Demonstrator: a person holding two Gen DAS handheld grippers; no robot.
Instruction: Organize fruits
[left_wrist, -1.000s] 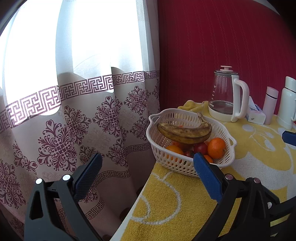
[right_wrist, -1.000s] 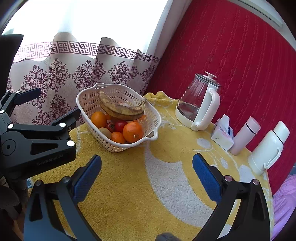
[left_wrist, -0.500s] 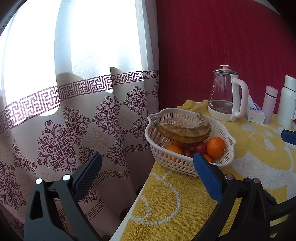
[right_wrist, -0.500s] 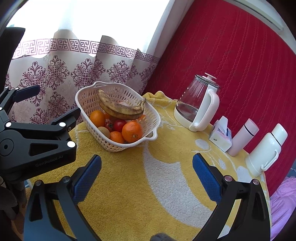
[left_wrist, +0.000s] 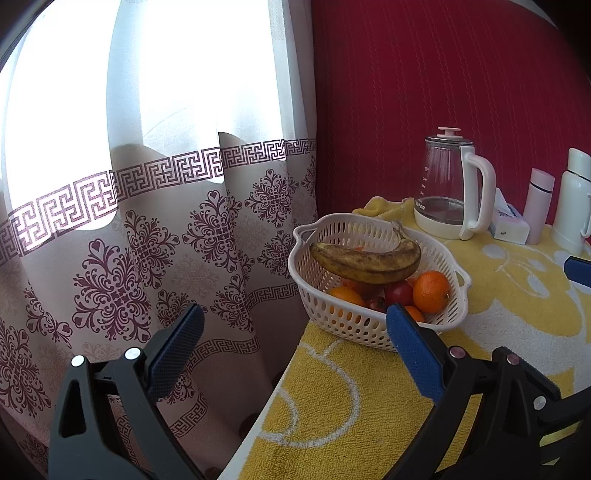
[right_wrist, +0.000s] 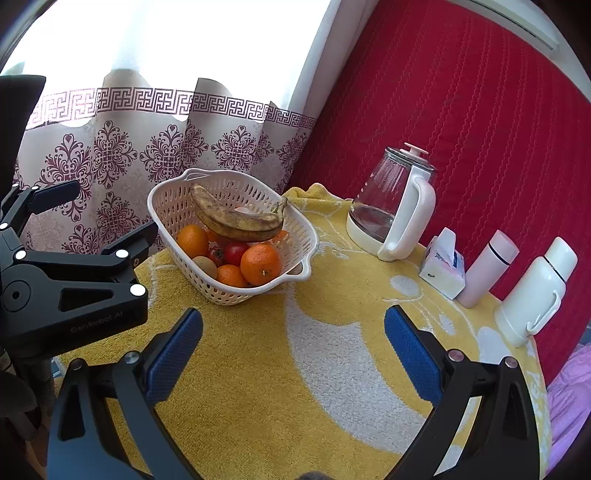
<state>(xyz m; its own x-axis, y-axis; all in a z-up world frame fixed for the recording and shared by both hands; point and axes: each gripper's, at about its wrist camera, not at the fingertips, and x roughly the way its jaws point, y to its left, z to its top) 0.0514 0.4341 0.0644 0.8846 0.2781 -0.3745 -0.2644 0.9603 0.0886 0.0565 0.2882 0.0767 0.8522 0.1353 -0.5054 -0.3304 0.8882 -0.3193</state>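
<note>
Black tool (right_wrist: 293, 341) frames, blue ribbed pads (right_wrist: 173, 356), silver screws.

The left wrist view looks low from the table's edge, past the curtain (left_wrist: 155, 236), toward the basket (left_wrist: 373, 325) close ahead; the right wrist view looks down from higher, farther back; both share basket, kettle (right_wrist: 395, 206) and flasks.

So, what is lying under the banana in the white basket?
Under the banana in the basket lie three oranges, a red tomato, a brownish kiwi-like fruit and a reddish fruit beside it. Whatever is deeper, directly beneath the banana, is covered.
</note>
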